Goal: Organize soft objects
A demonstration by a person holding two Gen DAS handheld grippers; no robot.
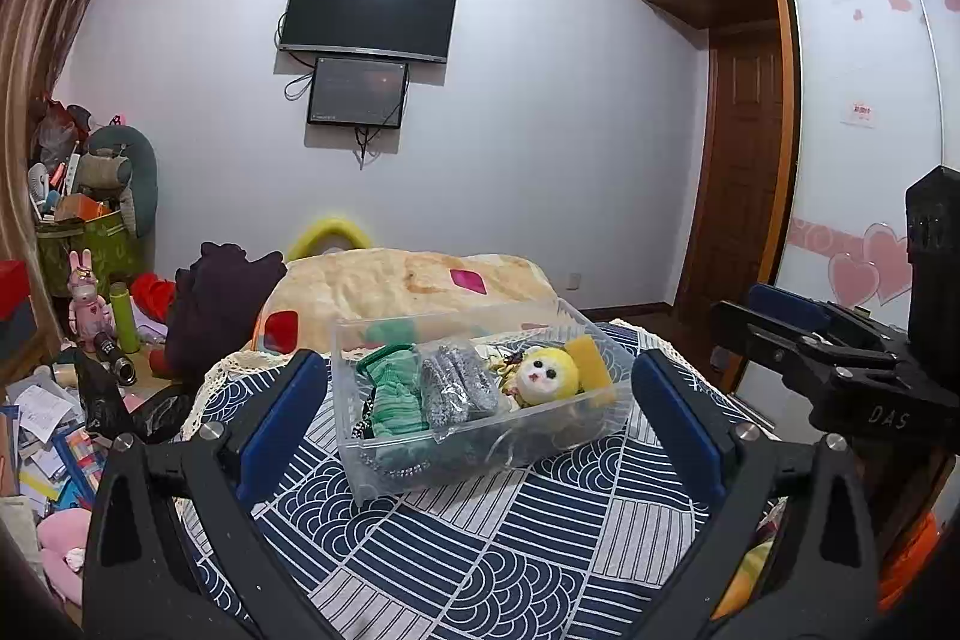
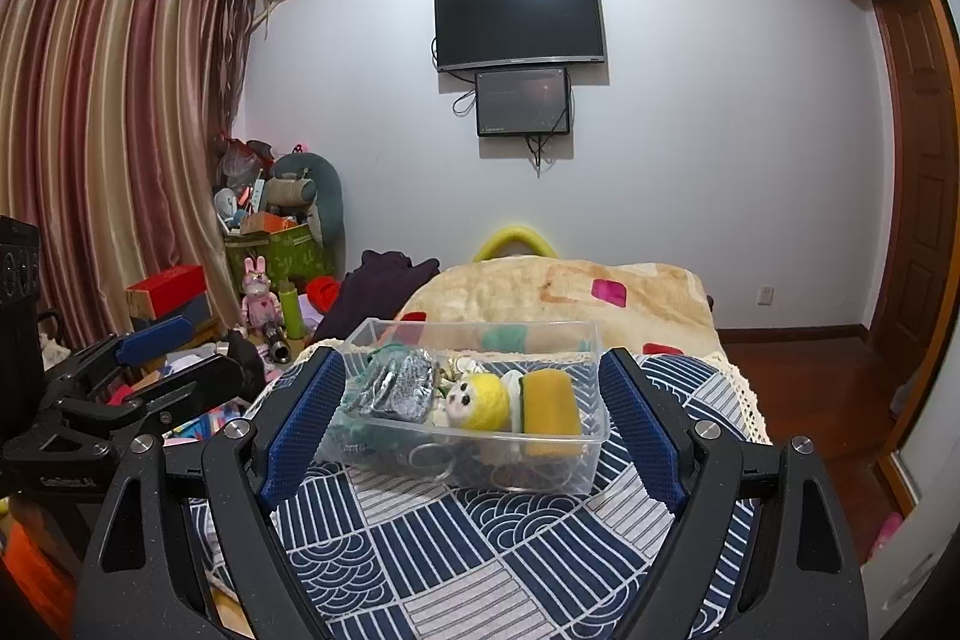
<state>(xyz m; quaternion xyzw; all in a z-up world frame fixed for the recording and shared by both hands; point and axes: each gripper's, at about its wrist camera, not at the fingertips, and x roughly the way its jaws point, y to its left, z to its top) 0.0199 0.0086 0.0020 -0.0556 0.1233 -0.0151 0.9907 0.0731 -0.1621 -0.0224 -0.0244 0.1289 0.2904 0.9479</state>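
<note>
The clear box (image 2: 474,418) of soft things is seen on the patterned cloth (image 2: 480,550), long axis crosswise, straight ahead of both wide-open, empty grippers, the right gripper (image 2: 474,421) judged slightly nearer than the left gripper (image 1: 480,421).

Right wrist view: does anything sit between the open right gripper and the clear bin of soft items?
Nothing visible does. The right gripper is open, facing the clear bin across bare patterned bedcover. The yellow doll and sponge lie uncovered inside.

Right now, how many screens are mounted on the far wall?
2: a large black TV high on the wall, and a smaller dark monitor directly beneath it, overlapping its bottom edge. Both look switched off.
</note>
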